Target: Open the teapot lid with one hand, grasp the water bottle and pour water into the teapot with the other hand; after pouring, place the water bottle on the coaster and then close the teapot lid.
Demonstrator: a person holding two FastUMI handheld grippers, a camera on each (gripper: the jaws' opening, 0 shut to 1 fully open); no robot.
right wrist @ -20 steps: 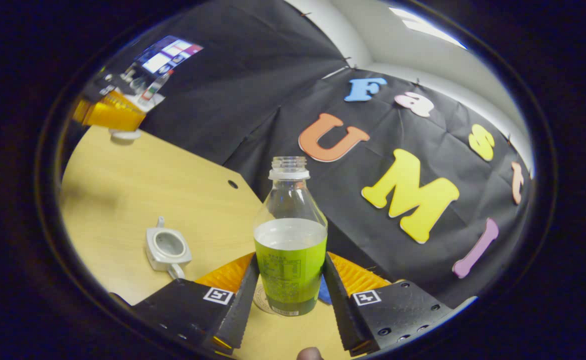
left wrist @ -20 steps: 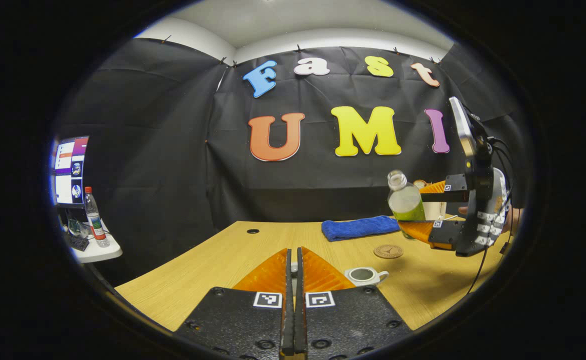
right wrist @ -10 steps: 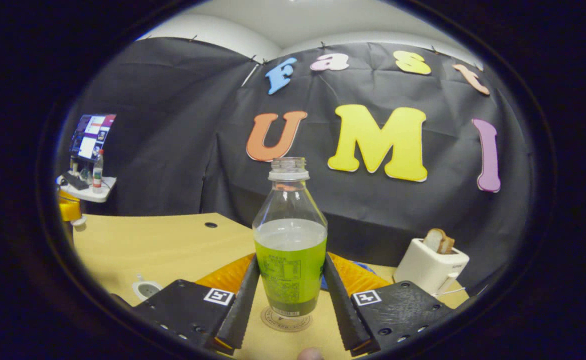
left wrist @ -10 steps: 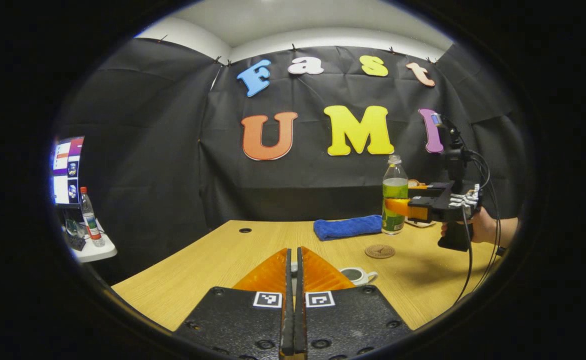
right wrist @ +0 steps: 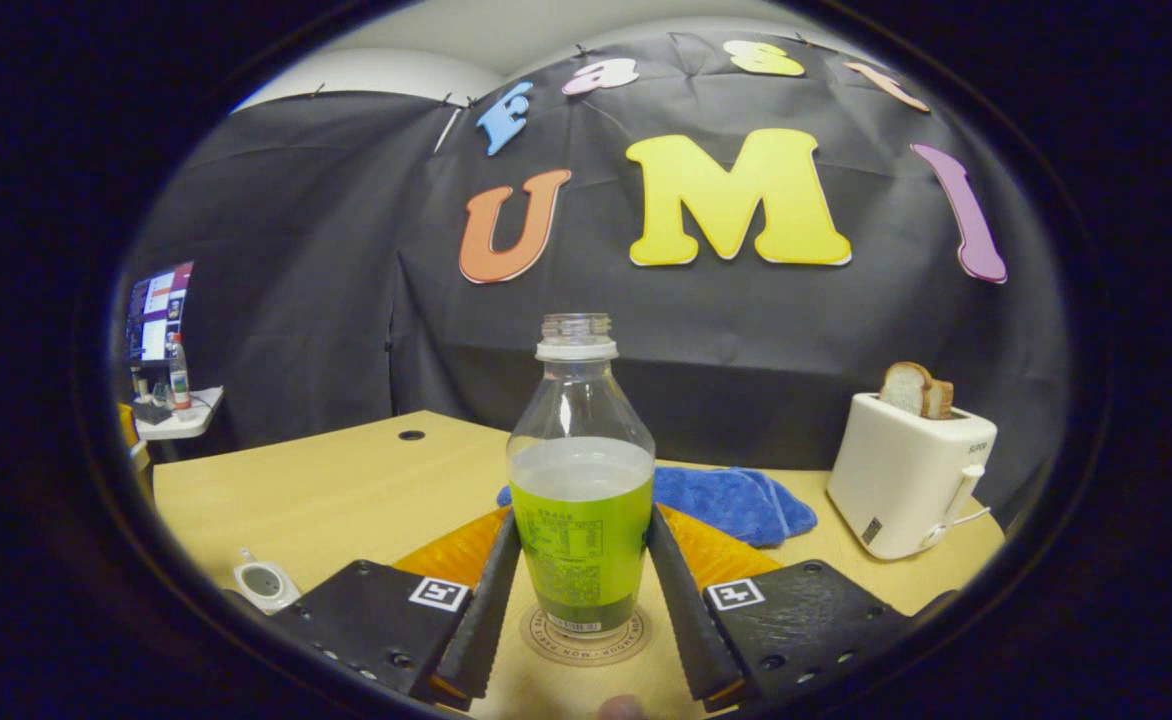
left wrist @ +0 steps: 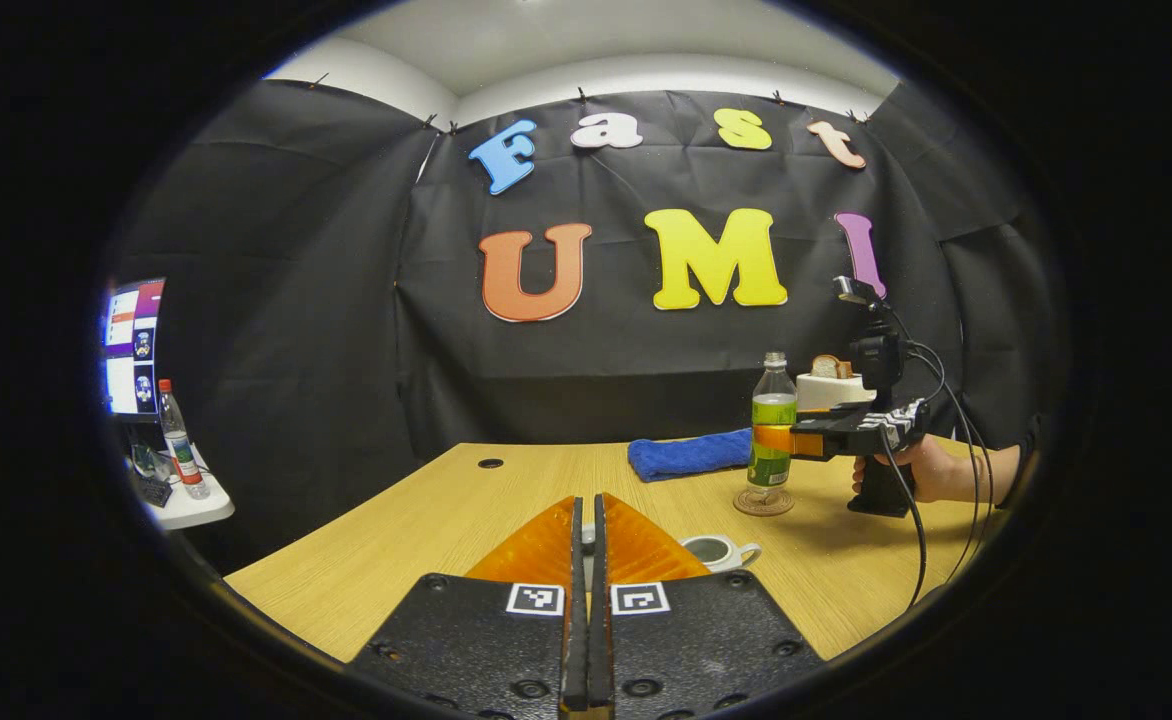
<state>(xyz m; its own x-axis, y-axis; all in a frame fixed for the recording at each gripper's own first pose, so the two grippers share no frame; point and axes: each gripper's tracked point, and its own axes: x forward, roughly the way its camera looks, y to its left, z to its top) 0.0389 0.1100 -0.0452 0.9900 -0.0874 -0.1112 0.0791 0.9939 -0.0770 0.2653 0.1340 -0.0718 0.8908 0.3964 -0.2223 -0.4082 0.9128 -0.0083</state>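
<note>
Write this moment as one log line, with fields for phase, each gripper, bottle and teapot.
phase: placing bottle | right gripper: shut on water bottle, upright on coaster | left gripper: shut, lid hidden | teapot: open

Clear glossy plastic bottle (right wrist: pixel 581 480); matt wood-grain table (right wrist: pixel 346 490); fluffy blue cloth (right wrist: pixel 736 500); smooth plastic toaster (right wrist: pixel 906 475)

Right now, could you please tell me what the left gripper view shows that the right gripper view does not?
Left gripper view: the hand gripping the right gripper side-on, its cable, and the left gripper with its jaws together. Right gripper view: the right gripper's jaws flanking the water bottle from behind, and the print on the coaster. Shared: the water bottle upright on the coaster, the open teapot, the blue towel, and the toaster with bread.
</note>
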